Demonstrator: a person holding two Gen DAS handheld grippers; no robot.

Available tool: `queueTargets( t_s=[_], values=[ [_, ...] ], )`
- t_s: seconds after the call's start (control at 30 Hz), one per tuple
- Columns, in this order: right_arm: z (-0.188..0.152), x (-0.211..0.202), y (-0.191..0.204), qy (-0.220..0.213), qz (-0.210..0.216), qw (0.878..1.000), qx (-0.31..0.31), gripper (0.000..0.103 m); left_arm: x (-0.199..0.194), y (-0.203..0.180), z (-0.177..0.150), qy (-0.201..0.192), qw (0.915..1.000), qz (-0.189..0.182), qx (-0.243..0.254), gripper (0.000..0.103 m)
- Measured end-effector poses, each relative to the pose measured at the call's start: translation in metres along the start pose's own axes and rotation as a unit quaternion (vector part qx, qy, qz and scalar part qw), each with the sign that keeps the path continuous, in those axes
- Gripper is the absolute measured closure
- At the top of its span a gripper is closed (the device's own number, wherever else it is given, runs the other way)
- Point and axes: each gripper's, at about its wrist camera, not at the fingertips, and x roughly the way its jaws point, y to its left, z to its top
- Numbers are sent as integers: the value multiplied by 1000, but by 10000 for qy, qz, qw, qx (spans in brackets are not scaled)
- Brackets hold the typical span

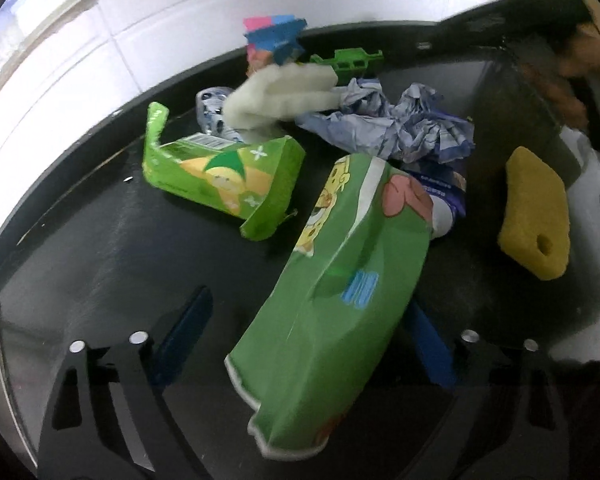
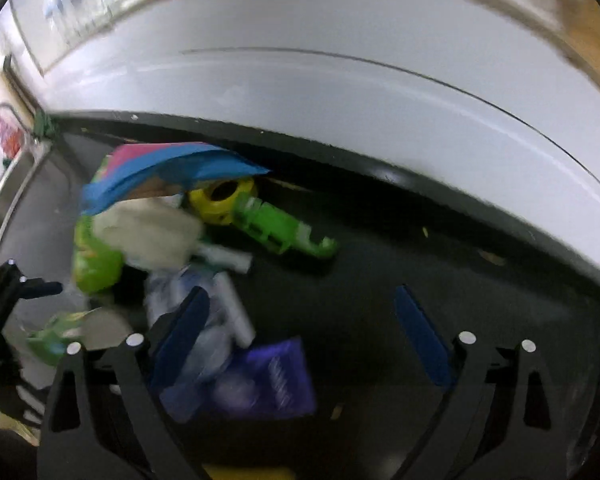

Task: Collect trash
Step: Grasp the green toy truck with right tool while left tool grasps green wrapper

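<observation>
A pile of trash lies on a black countertop (image 1: 100, 264). In the left wrist view a large green cartoon snack bag (image 1: 340, 312) lies between the spread fingers of my left gripper (image 1: 304, 332), which is open. Beyond it lie a green carton (image 1: 224, 180), crumpled blue-white paper (image 1: 404, 124), a white sponge (image 1: 284, 92) and a yellow sponge (image 1: 536, 216). My right gripper (image 2: 308, 332) is open over the counter, with a purple wrapper (image 2: 268, 380) and a clear plastic bottle (image 2: 212, 336) by its left finger.
A pink-blue packet (image 2: 172, 176), a yellow ring (image 2: 224, 200) and a green plastic piece (image 2: 280, 228) lie near the white tiled wall (image 2: 340, 92). A sink edge (image 2: 8, 208) is at the far left. The left gripper (image 2: 4, 292) shows there too.
</observation>
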Motion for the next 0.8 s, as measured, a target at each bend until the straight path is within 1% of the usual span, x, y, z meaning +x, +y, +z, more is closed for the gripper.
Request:
queueTargets(
  t_s=[0.03, 0.1, 0.17, 0.2, 0.27, 0.3, 0.33, 0.37, 0.47, 0.6, 0.7, 0.8],
  values=[
    [7, 11, -2, 33, 62, 9999, -95, 14, 3, -1, 2, 30, 10000, 6, 10, 17],
    [19, 28, -1, 90, 116, 9994, -305, 15, 11, -2, 5, 88, 10000, -33, 9, 23],
    [27, 39, 1, 112, 142, 9986, -488, 18, 15, -3, 8, 100, 9999, -100, -49, 29],
    [31, 46, 3, 129, 180, 9980, -588, 23, 16, -3, 10, 92, 9998, -112, -102, 31],
    [35, 54, 6, 171, 247, 9971, -696, 34, 17, -3, 13, 97, 9997, -126, -195, 39],
    [35, 57, 8, 186, 250, 9966, -767, 47, 17, -3, 14, 111, 9996, -112, -233, 41],
    [35, 59, 9, 200, 259, 9962, -804, 55, 17, -3, 15, 130, 9995, -109, -251, 47],
    [35, 60, 11, 198, 277, 9959, -836, 66, 16, -4, 17, 164, 9995, -84, -255, 49],
    [29, 54, 15, 192, 330, 9958, -837, 68, 11, -6, 19, 100, 9995, -48, -280, 53],
    [15, 30, 19, 63, 246, 9973, -694, 68, -8, -3, 14, -1, 9991, 16, -419, 54],
    [4, -2, 25, -82, 104, 9986, -511, 68, -31, -3, 4, -129, 9984, 41, -549, 54],
    [-15, -47, 38, -263, -35, 9993, -277, 68, -60, 0, -10, -263, 9975, 95, -644, 54]
  ],
)
